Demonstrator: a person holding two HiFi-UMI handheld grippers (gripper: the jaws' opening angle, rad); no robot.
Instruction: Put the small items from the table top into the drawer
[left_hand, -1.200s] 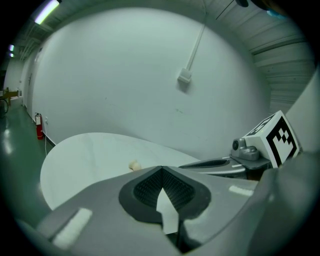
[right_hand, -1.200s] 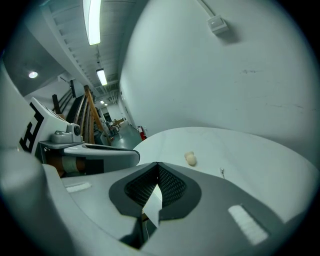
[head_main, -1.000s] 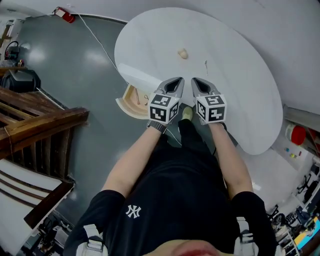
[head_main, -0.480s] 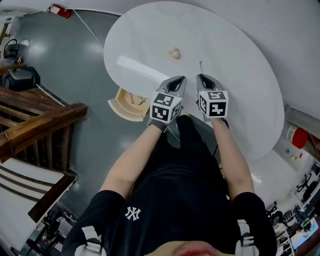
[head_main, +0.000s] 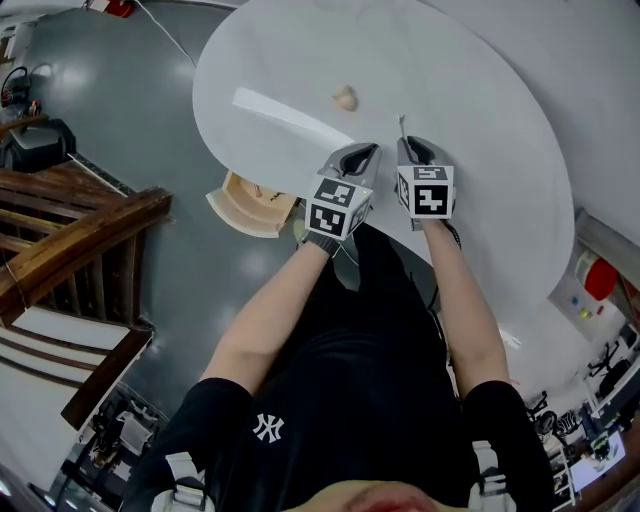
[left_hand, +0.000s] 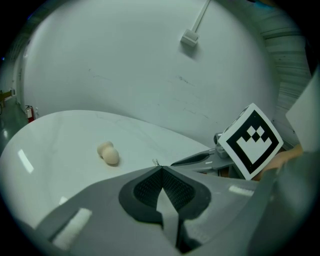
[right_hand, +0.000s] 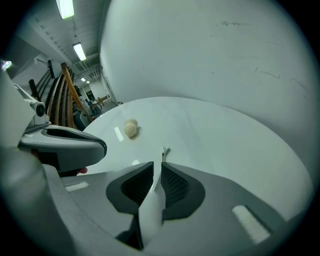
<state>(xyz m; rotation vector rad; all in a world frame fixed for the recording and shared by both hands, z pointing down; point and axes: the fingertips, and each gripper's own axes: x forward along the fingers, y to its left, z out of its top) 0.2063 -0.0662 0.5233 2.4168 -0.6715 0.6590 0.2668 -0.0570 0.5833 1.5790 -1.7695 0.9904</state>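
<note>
Over the bench (head_main: 480, 150), a reach for the first pick is judged in hand. The right gripper (right_hand: 161, 162) has had its jaws opened slightly just now, with nothing between them. A thin metal piece (right_hand: 165, 150) lies just beyond at twelve o'clock, and a beige lump (right_hand: 131, 127) farther off at eleven. The left gripper (left_hand: 161, 169) is held with jaws pressed together, empty. Lowering around the piece is called for next.

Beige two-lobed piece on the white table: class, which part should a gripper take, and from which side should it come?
On the beige piece, probably the neck where its two rounded lobes meet, jaws closing across the short width. Come from above: it lies in the open on the table, with nothing close beside it.
</note>
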